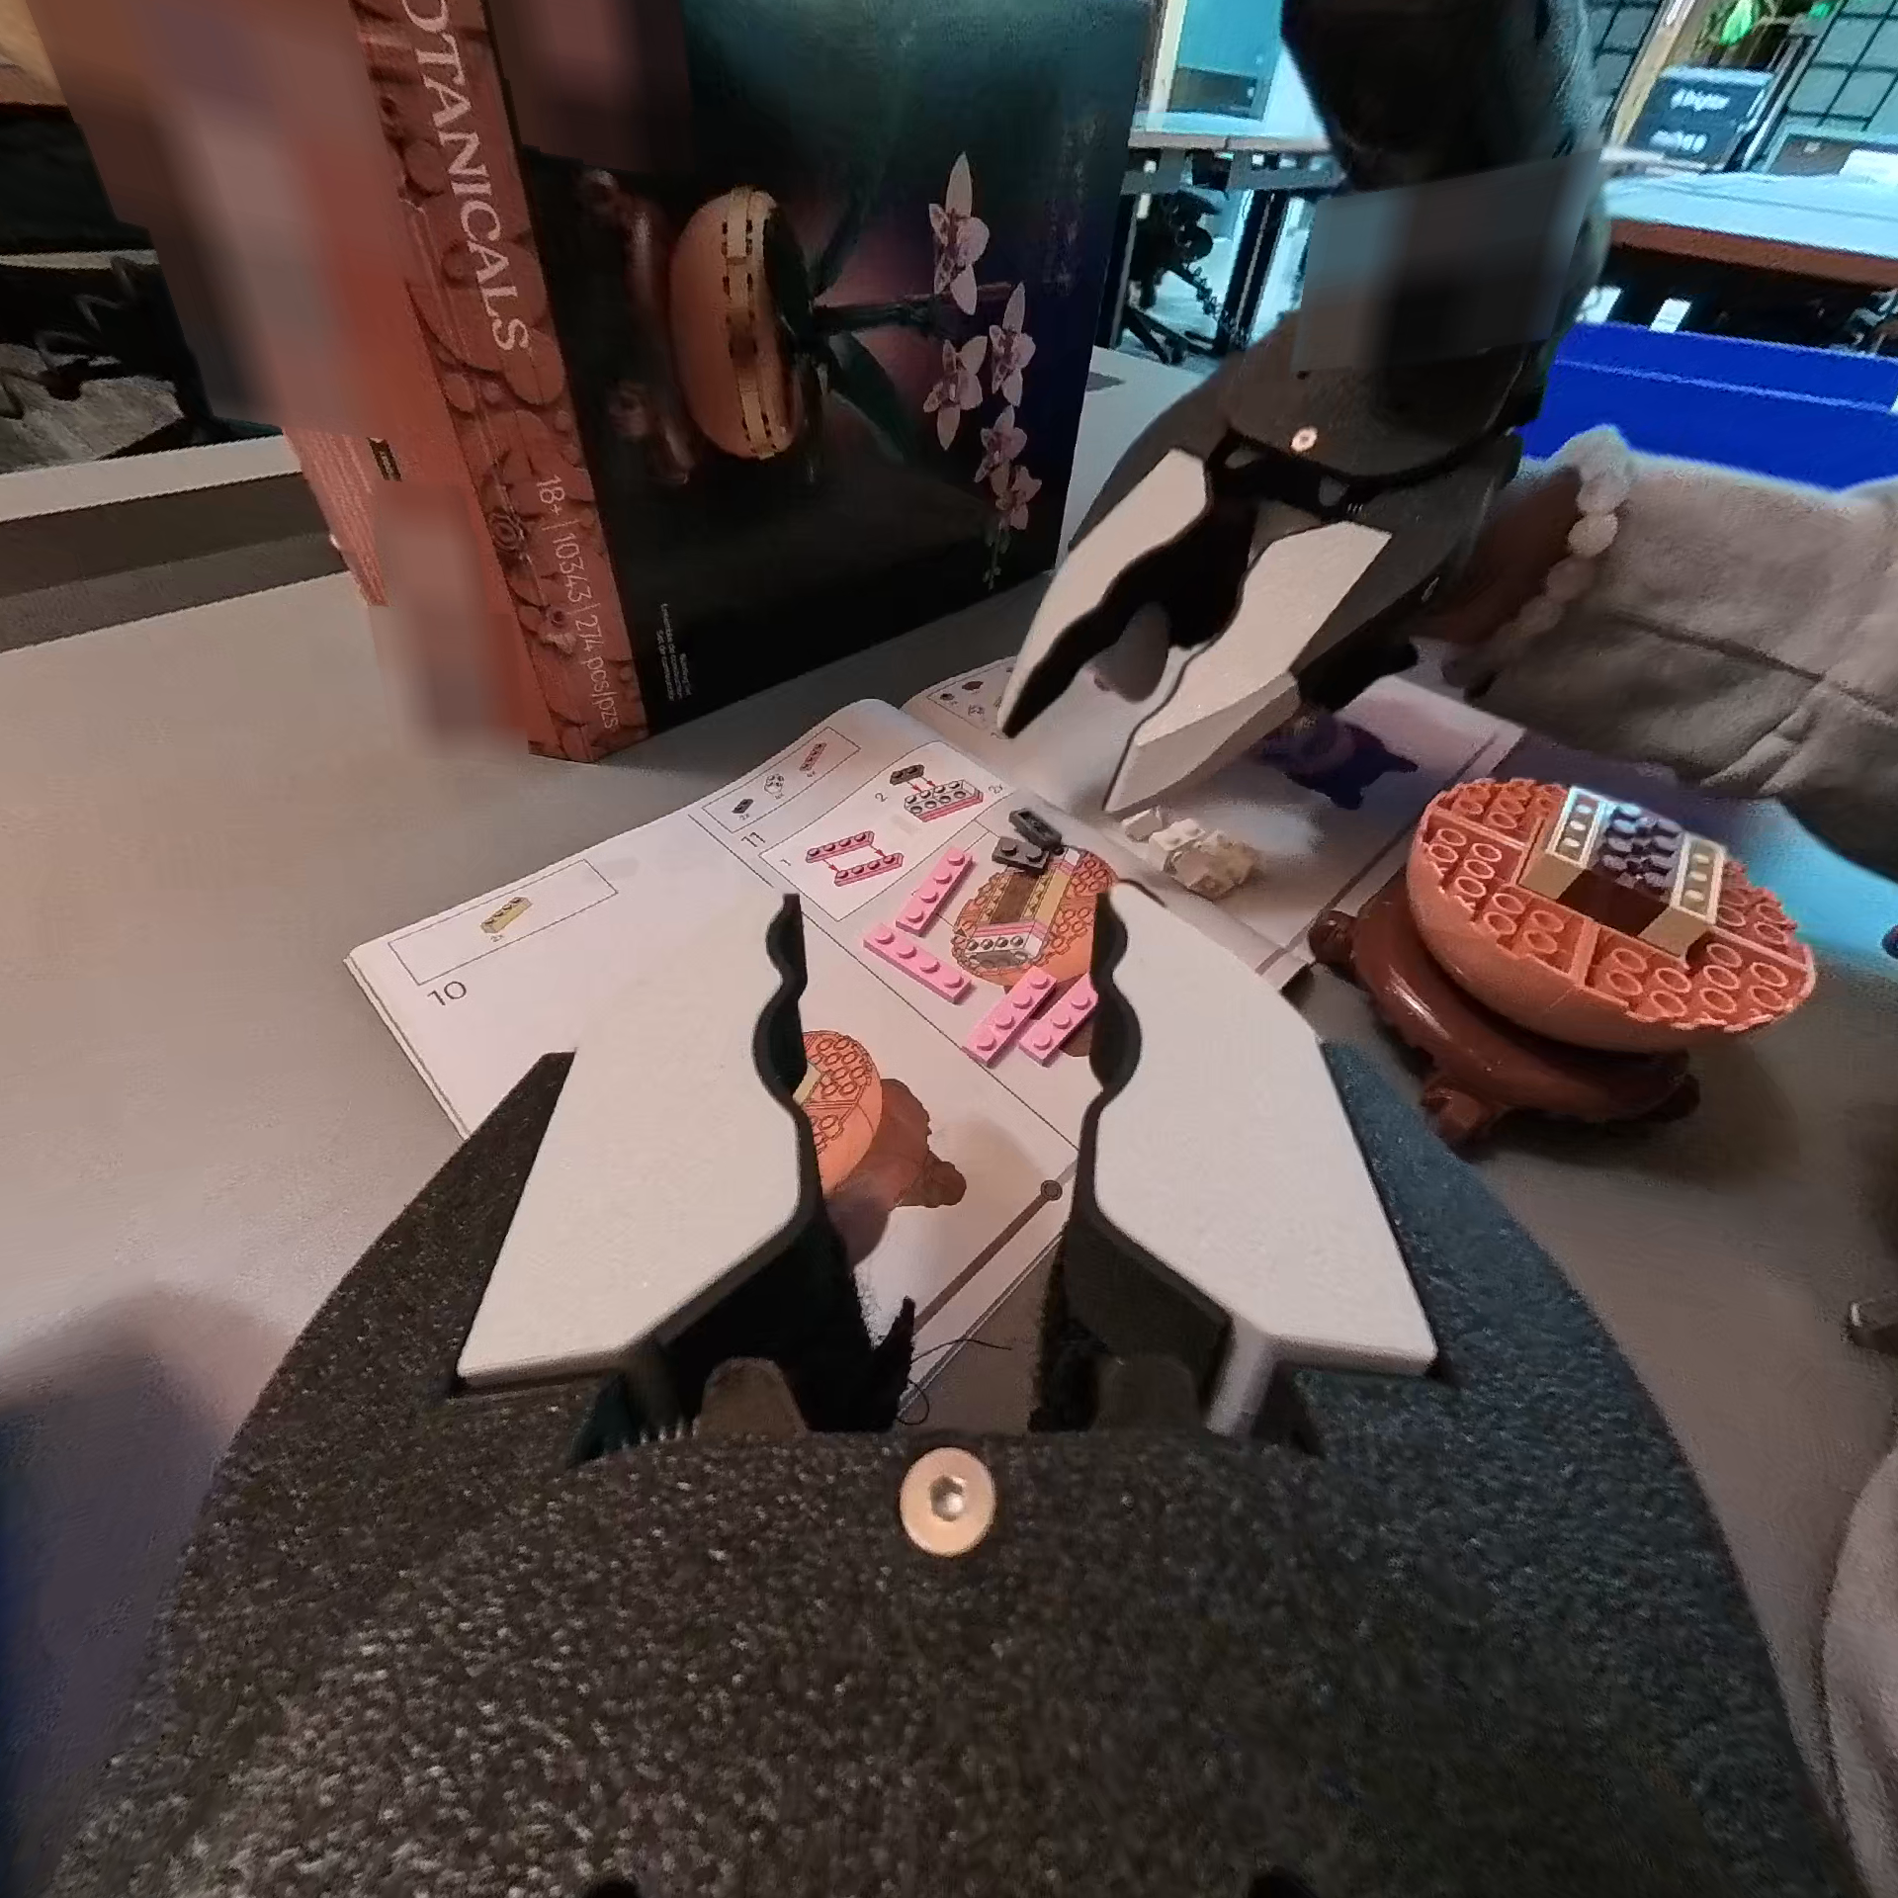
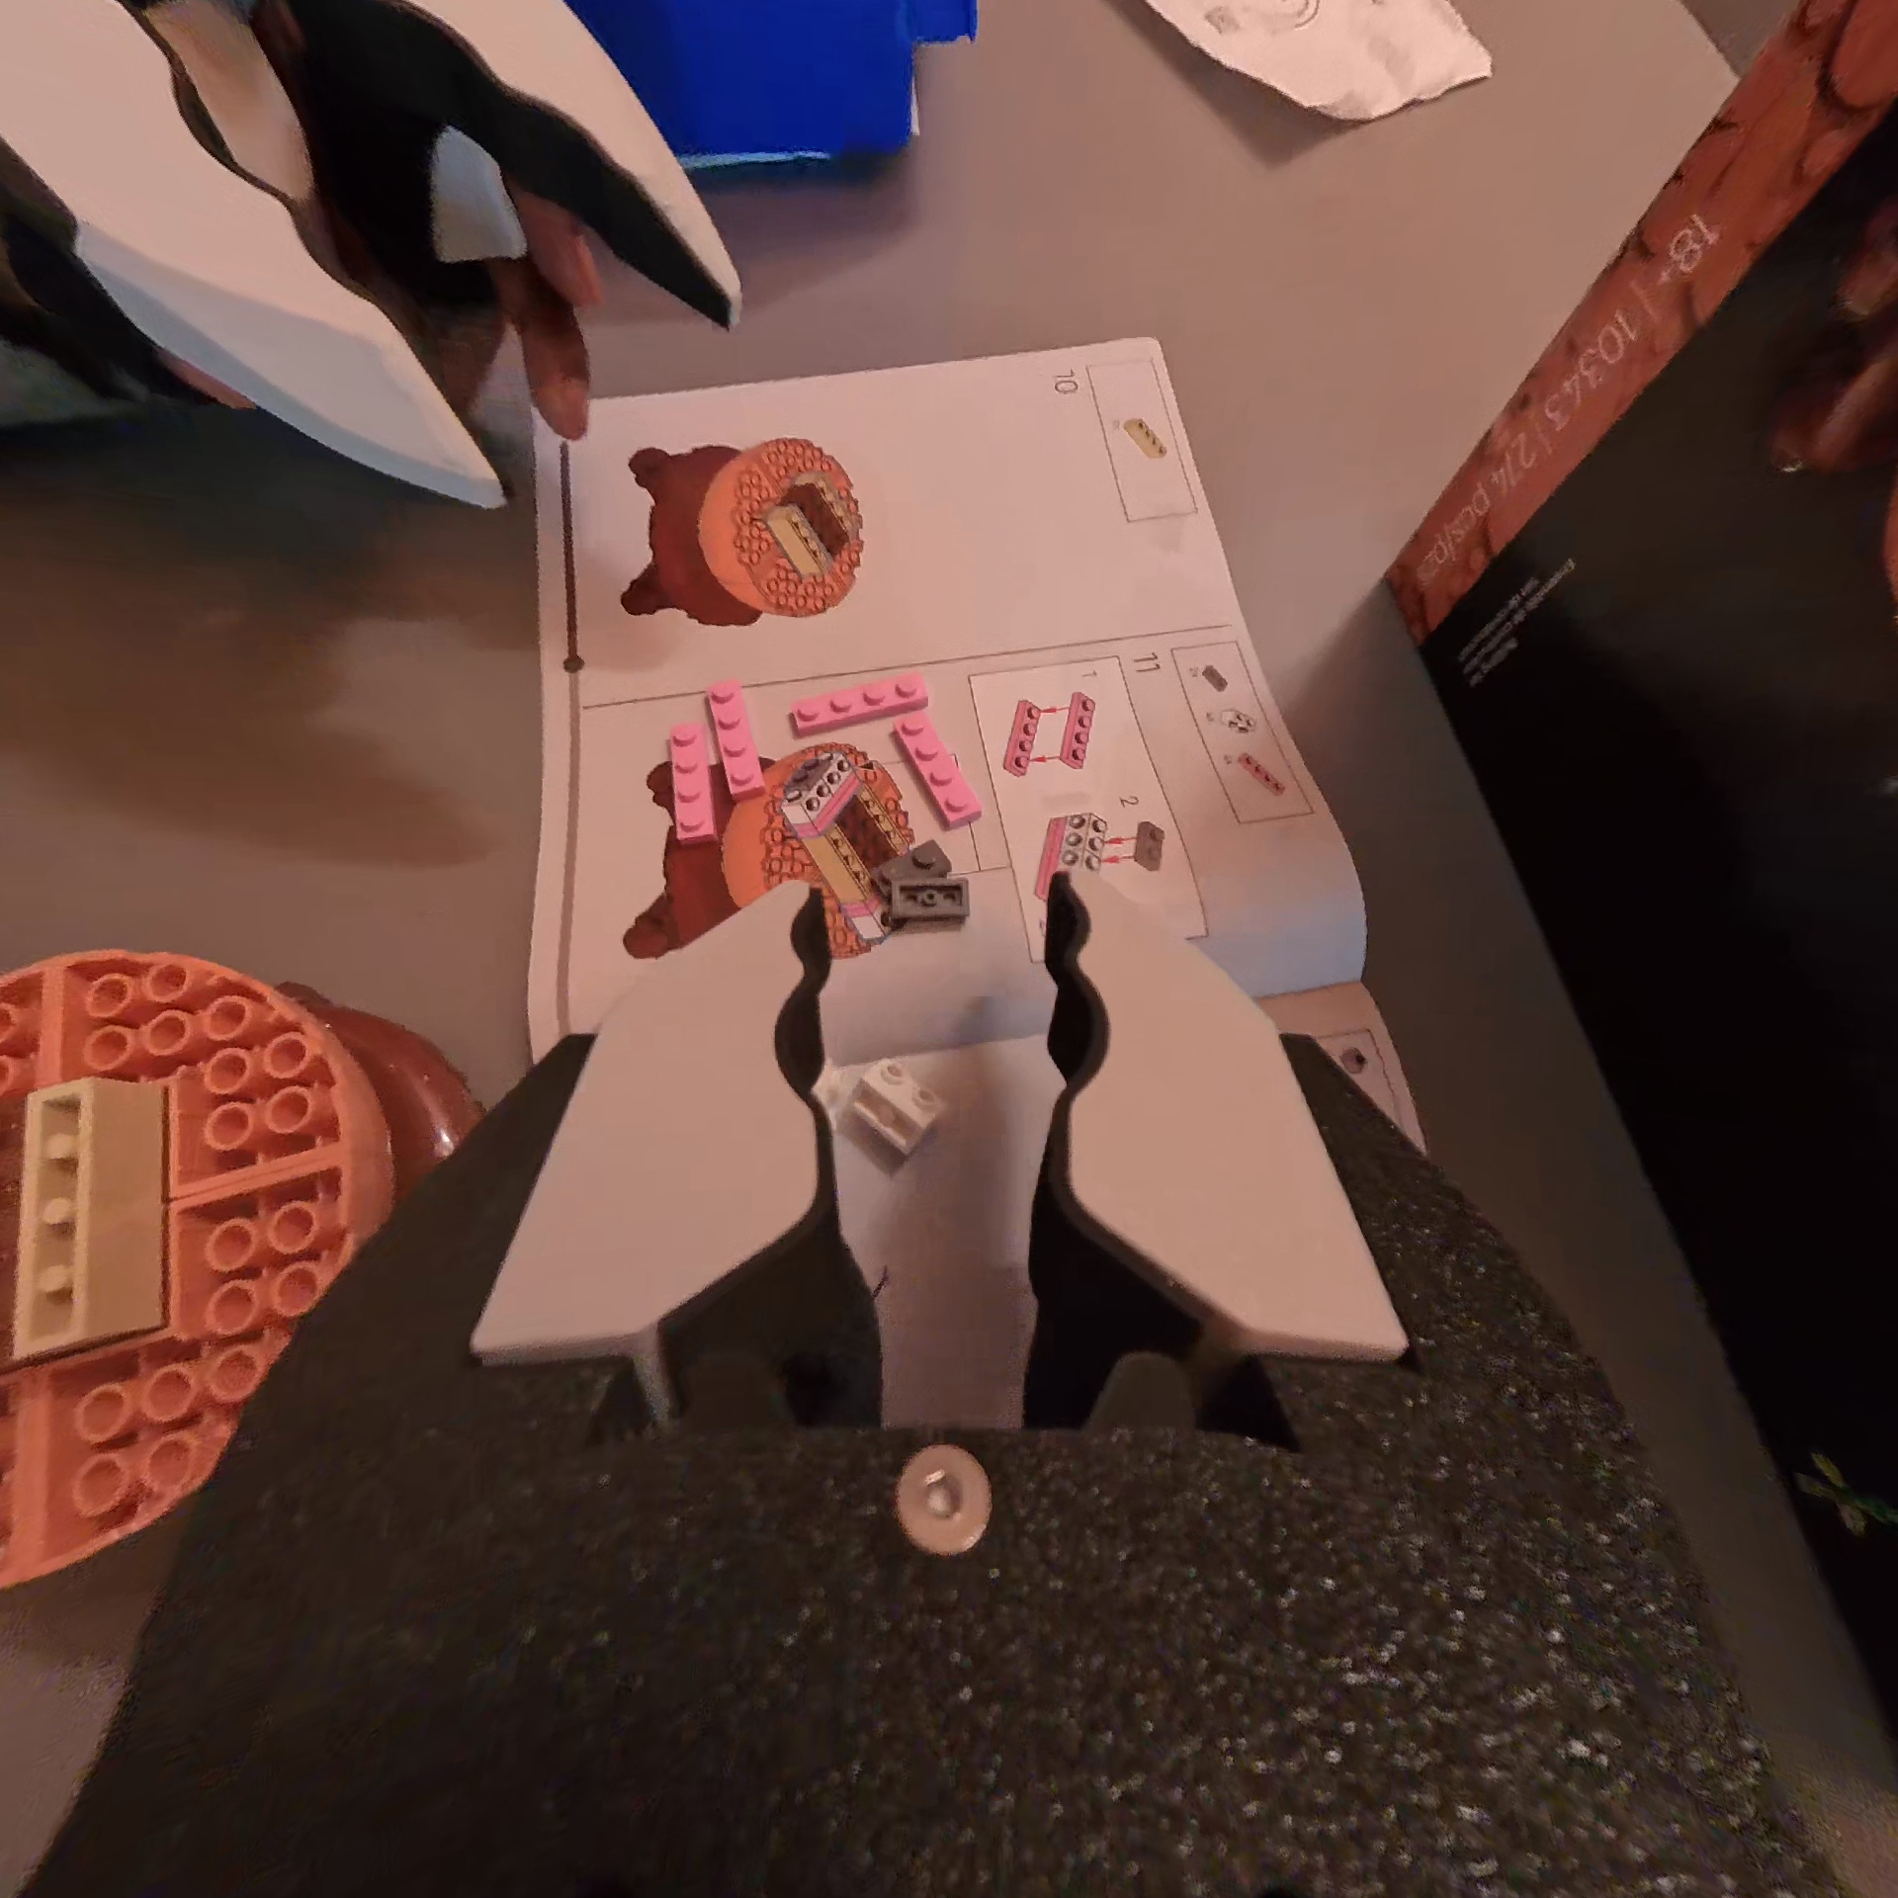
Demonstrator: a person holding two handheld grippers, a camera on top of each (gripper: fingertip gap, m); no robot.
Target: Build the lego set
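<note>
Grey desk (image 1: 185, 924) is carrying the booklet (image 1: 575, 955); both grippers, left (image 1: 950, 914) and right (image 2: 929, 904), are gaping empty, right hovering over white bricks (image 2: 888, 1114), seemingly choosing pieces; next comes closing on one

tool (image 1: 945, 914): pale grey wavy-edged fingers | black speckled body, silver screw | sleeve (image 1: 1695, 637): grey fleece

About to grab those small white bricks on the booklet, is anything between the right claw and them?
Nothing visible. The right claw is open and hangs over the white bricks, which lie loose on the booklet. The grey plates sit farther along the page.
</note>
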